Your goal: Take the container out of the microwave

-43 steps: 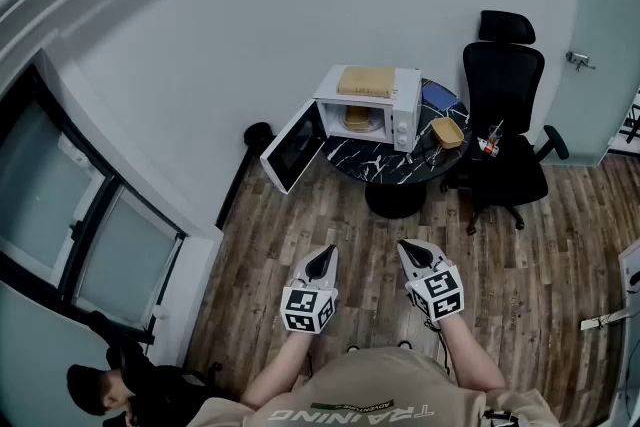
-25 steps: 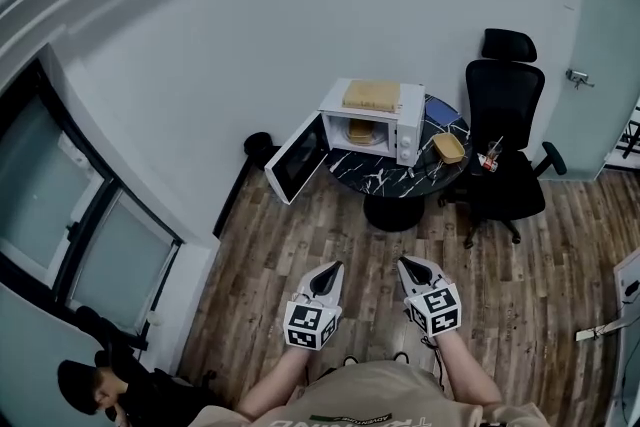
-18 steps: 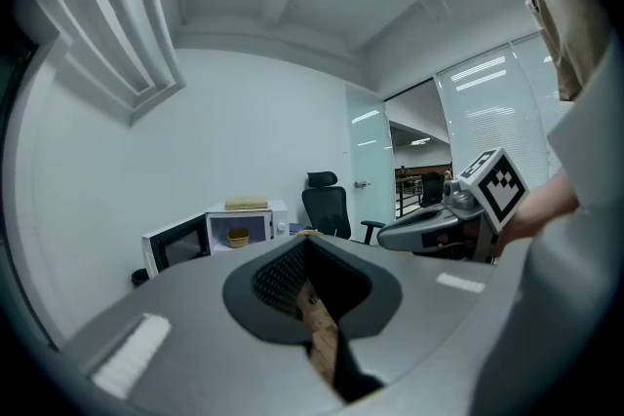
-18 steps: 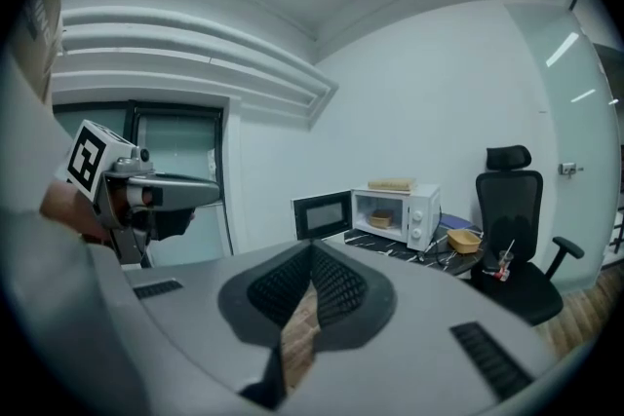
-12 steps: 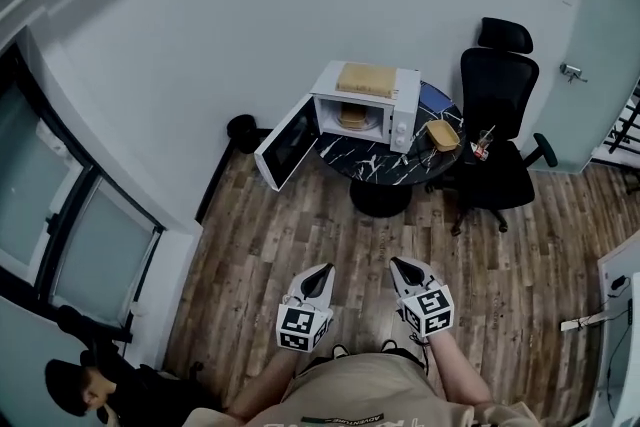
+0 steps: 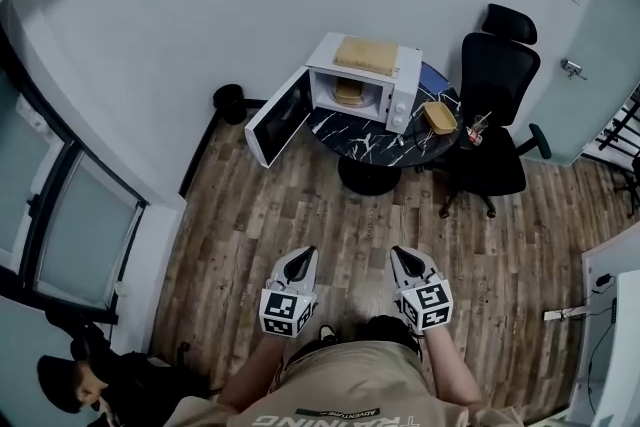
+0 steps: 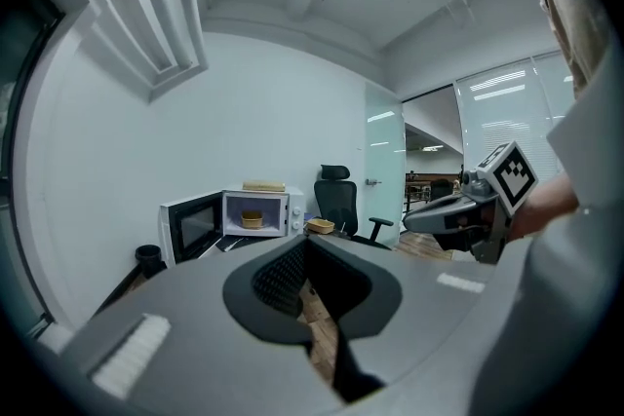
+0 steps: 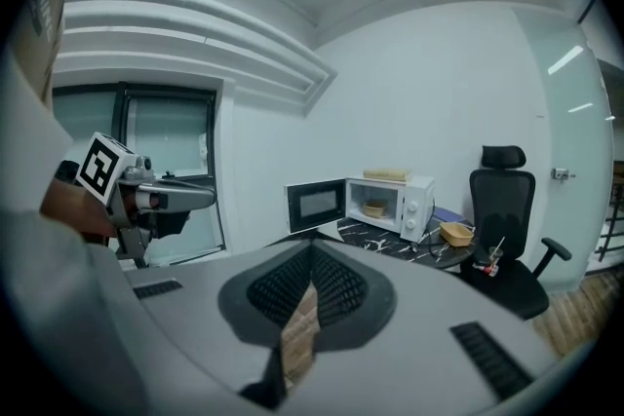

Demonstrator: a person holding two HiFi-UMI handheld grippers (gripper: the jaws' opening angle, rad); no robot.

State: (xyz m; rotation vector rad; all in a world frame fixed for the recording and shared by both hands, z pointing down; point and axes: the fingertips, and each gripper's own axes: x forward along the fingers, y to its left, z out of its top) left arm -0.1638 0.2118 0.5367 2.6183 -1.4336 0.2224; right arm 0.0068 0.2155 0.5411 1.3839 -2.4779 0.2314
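- Ahead of the person, well apart from both grippers, the white microwave (image 6: 402,93) stands on a round dark marbled bench (image 6: 385,143) against the wall, its door (image 6: 272,122) swung wide to the left.
- Inside the lit cavity sits the container (image 6: 348,92), a shallow tan tub; the left gripper view (image 7: 252,220) and the right gripper view (image 8: 373,208) both show it small and far beyond the jaws.
- The left gripper (image 6: 303,257) is held low in front of the person's body, over the wood floor (image 6: 300,200), pointing toward the bench. In its own view (image 7: 307,243) the jaws are pressed together at the tips with nothing between them; only floor shows through the slit lower down.
- The right gripper (image 6: 400,255) is level with it, just to the other side. Its own view (image 8: 312,250) shows the jaws likewise closed tip to tip and empty.
- Each gripper appears in the other's view, off to the side and apart.
- A flat tan slab (image 6: 365,53) lies on top of the microwave.
- A second tan container (image 6: 438,117) rests on the bench to the right of the microwave, near the black office chair (image 6: 495,65).
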